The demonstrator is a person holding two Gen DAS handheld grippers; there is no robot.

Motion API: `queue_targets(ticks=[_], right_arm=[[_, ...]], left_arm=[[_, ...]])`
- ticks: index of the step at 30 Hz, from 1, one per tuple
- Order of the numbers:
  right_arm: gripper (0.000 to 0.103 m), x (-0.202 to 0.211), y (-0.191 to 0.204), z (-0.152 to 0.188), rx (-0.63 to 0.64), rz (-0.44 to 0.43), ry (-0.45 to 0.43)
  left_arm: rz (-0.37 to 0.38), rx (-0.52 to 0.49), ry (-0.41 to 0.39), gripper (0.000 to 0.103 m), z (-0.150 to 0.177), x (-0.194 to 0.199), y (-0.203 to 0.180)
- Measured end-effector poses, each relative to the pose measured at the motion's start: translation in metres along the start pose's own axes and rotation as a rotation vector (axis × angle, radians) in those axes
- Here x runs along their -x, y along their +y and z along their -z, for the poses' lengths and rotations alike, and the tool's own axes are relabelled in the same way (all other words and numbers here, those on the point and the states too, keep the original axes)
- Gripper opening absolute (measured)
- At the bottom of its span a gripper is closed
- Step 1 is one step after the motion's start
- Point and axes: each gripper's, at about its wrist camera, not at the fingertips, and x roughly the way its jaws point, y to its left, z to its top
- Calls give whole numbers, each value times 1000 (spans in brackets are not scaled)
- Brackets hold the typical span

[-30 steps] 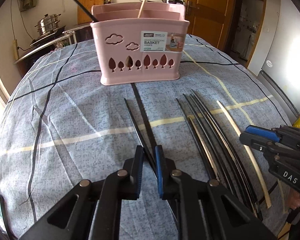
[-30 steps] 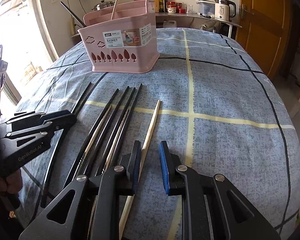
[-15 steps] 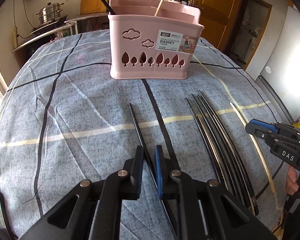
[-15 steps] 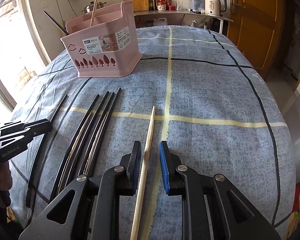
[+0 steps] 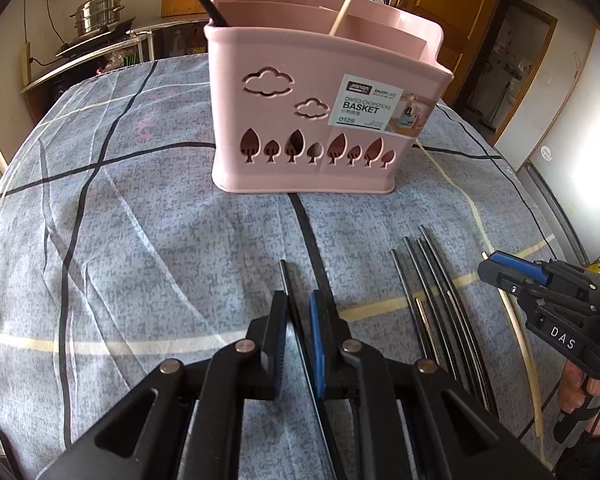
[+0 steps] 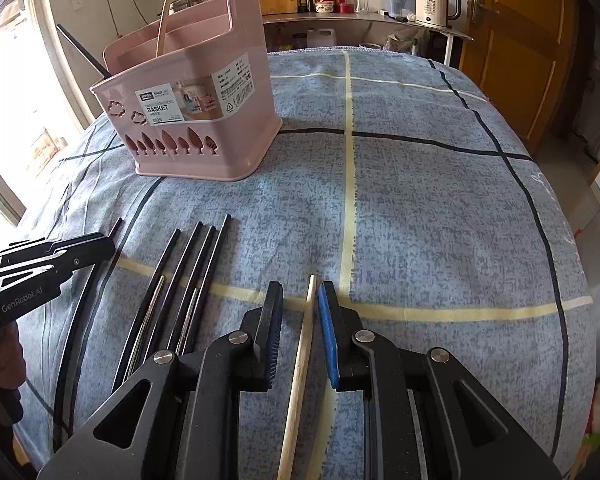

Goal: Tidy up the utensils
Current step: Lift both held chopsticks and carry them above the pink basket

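Note:
A pink chopstick basket point(image 5: 320, 120) stands on the blue checked cloth, holding one black and one pale chopstick; it also shows in the right wrist view point(image 6: 192, 112). My left gripper point(image 5: 298, 308) is narrowly open around a single black chopstick point(image 5: 285, 276) lying on the cloth. My right gripper point(image 6: 300, 300) is open around a pale wooden chopstick point(image 6: 300, 360). Several black chopsticks point(image 6: 188, 272) lie in a bundle between the two grippers, also seen in the left wrist view point(image 5: 432, 280).
The cloth-covered table point(image 6: 420, 200) stretches right of the basket. A counter with a kettle point(image 6: 436, 2), bottles and a cutting board stands behind. A steel pot point(image 5: 98, 14) sits on a stove at back left. An orange door point(image 6: 520, 40) is at right.
Both grippers moved forward along their chopsticks toward the basket, which now looks nearer. The right gripper shifted so the pale chopstick lies between its fingers.

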Motion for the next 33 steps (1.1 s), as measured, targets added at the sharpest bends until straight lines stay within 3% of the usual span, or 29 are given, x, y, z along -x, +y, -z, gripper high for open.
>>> queue_targets(ticks=[5,7,15,23,33], right_arm=[[5,-3,0,-5,-3,-3,1],[4,-4,-1,-7,-4,-10,2],[4,9,-2,-13,-10,-55,-27],[4,50,1,-30,0,-71,-131],[4,121,5,-55,17,-63,-331]], left_arm=[[-13,-31,7,12,-6,-5,-7],[-20,-37,10,7,-8,-6,-8],[12,-30,-3,6,-15,5,-7],[41,-52,-113,6,-35,59,-11],[65,-64,-296,5,-60,138,-11]])
